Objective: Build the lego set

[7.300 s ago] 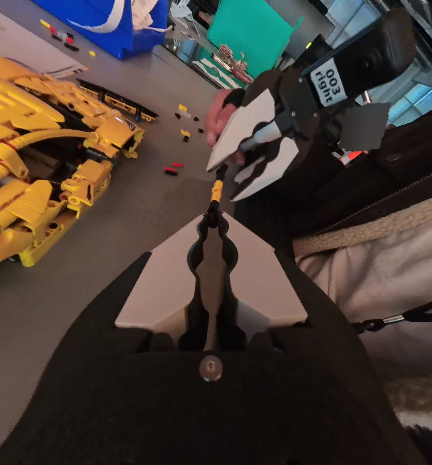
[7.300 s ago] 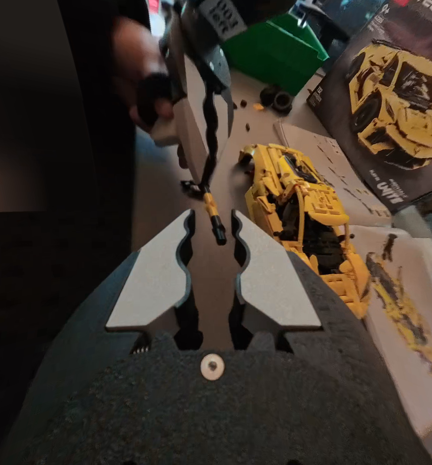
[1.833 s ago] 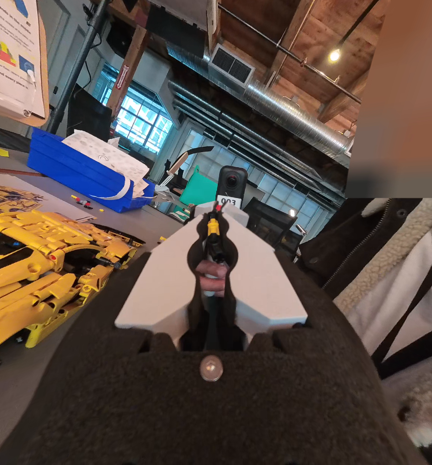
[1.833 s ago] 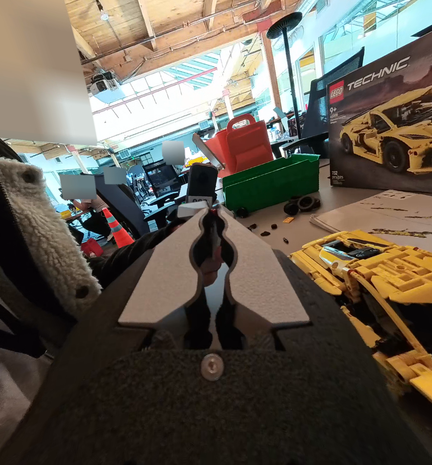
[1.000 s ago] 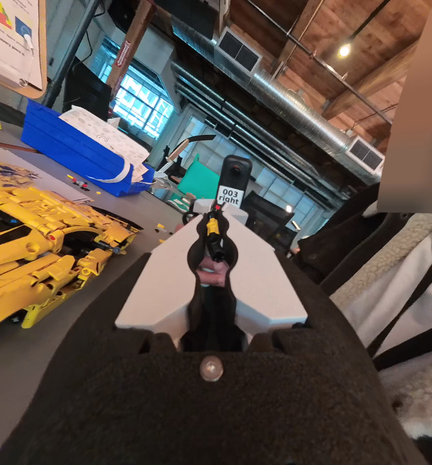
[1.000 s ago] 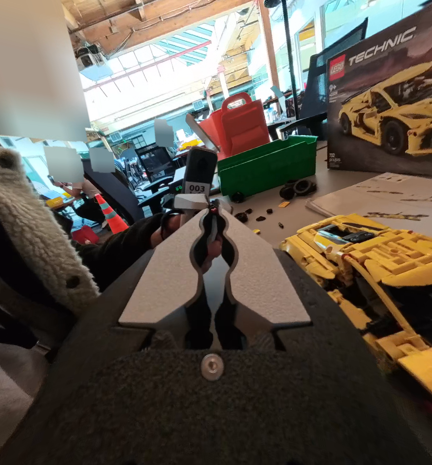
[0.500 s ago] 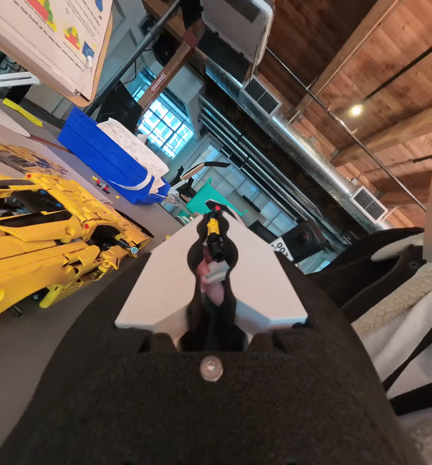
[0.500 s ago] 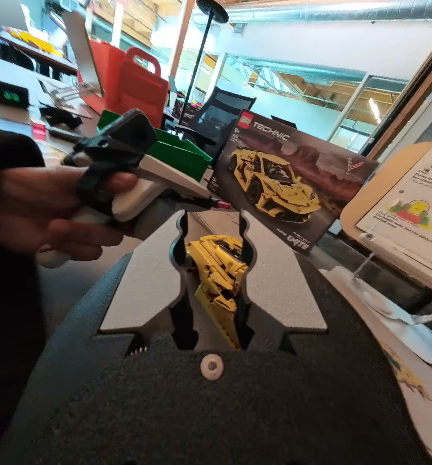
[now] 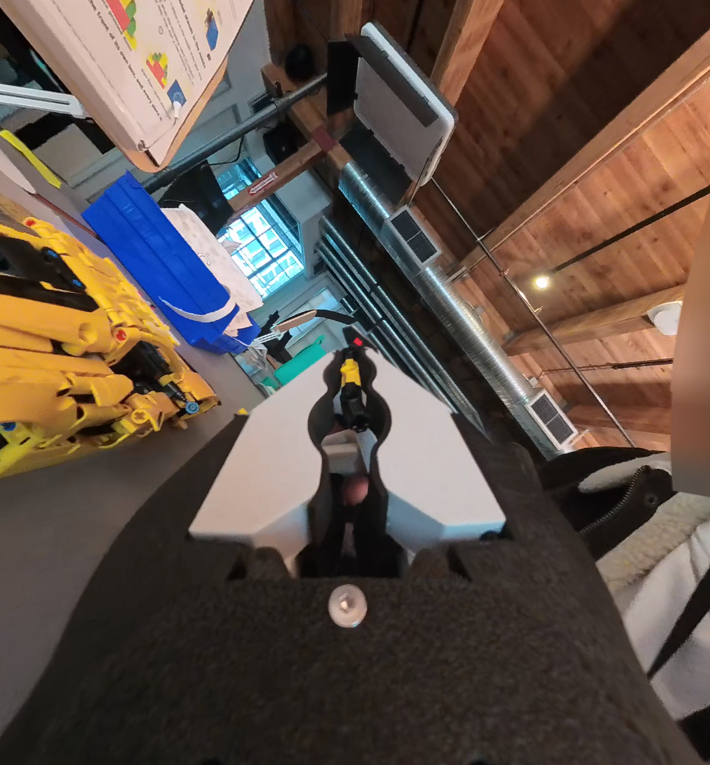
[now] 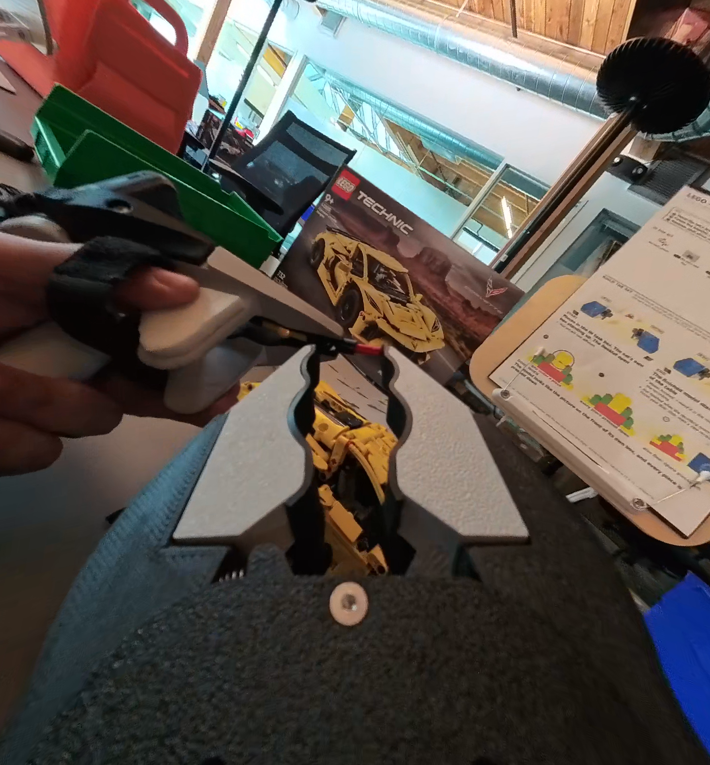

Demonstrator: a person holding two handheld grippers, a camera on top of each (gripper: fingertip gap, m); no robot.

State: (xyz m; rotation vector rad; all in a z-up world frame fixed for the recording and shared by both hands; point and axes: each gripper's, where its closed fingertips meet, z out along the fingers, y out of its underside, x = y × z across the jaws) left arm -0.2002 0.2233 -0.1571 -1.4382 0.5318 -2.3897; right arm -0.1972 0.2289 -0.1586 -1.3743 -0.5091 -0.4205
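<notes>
our left tongs [image 9: 350,360] are pinched tight on a thin lego axle assembly [image 9: 350,378], black with a yellow sleeve and a red tip poking past the fingertips. in the right wrist view that same piece [image 10: 336,347] sticks out sideways from the left tongs [image 10: 328,337], which a hand [image 10: 34,331] grips by the white handle, and its red end sits just across the tips of our right tongs [image 10: 347,352]. the right tongs are spread apart and hold nothing; we cannot tell whether the red end touches a finger. through their gap we see the yellow lego car [image 10: 345,451] resting on the grey table [image 10: 34,517]. in the left wrist view the car [image 9: 63,364] lies to the left, well apart from the axle, with a blue bin [image 9: 158,256] beyond it. the set's box [image 10: 394,285] stands behind, a green bin [image 10: 138,186] beside it, and an instruction sheet on a board [image 10: 635,372] leans at right.
</notes>
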